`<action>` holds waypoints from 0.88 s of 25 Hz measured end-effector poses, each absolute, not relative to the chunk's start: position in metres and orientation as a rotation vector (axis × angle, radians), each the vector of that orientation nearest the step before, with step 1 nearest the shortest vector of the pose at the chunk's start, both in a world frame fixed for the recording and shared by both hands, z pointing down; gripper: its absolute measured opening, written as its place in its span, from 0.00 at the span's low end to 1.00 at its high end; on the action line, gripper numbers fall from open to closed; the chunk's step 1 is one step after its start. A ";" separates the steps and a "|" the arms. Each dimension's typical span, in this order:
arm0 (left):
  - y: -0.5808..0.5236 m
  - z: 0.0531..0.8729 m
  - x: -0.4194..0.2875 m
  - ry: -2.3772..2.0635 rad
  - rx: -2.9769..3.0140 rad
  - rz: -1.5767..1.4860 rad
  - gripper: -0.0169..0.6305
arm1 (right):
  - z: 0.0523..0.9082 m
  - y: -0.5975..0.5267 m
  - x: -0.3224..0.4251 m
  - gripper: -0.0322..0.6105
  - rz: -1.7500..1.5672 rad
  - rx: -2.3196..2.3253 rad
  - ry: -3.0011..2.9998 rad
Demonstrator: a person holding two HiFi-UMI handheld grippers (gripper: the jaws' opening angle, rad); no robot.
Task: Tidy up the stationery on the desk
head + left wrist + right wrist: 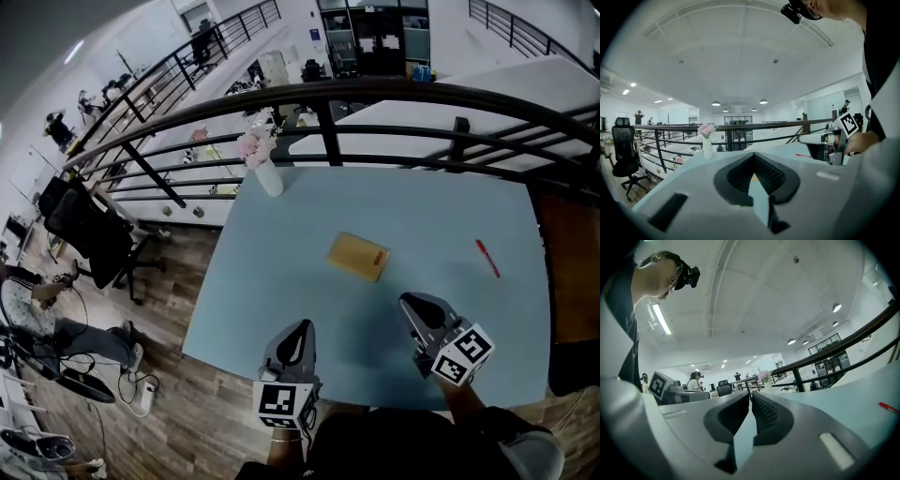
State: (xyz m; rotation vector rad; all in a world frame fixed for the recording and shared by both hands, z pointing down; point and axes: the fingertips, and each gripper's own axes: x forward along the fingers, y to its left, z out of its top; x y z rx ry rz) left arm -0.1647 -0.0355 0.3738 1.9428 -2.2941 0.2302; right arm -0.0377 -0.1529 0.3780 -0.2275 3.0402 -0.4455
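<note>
A brown notebook [359, 256] lies flat near the middle of the light blue desk [272, 281]. A red pen [487, 258] lies toward the right edge; it also shows as a thin red line in the left gripper view [802, 155] and the right gripper view [889, 408]. My left gripper [302, 327] hovers at the desk's front edge, jaws shut and empty. My right gripper [406, 301] is over the front right part of the desk, short of the notebook and pen, jaws shut with nothing between them.
A white vase with pink flowers [266, 171] stands at the desk's far left corner. A black railing [375, 94] runs behind the desk. An office chair [94, 234] stands on the wood floor to the left.
</note>
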 end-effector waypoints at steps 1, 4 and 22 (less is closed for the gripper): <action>-0.037 0.373 -0.169 -2.292 1.941 0.243 0.02 | 0.378 -0.154 -0.039 0.07 -0.447 -0.232 3.046; -0.044 0.374 -0.182 -2.281 1.942 0.267 0.03 | 0.381 -0.160 -0.045 0.08 -0.459 -0.255 3.056; -0.130 0.404 -0.271 -2.052 2.081 0.348 0.13 | 0.403 -0.207 -0.098 0.11 -0.495 -0.595 3.071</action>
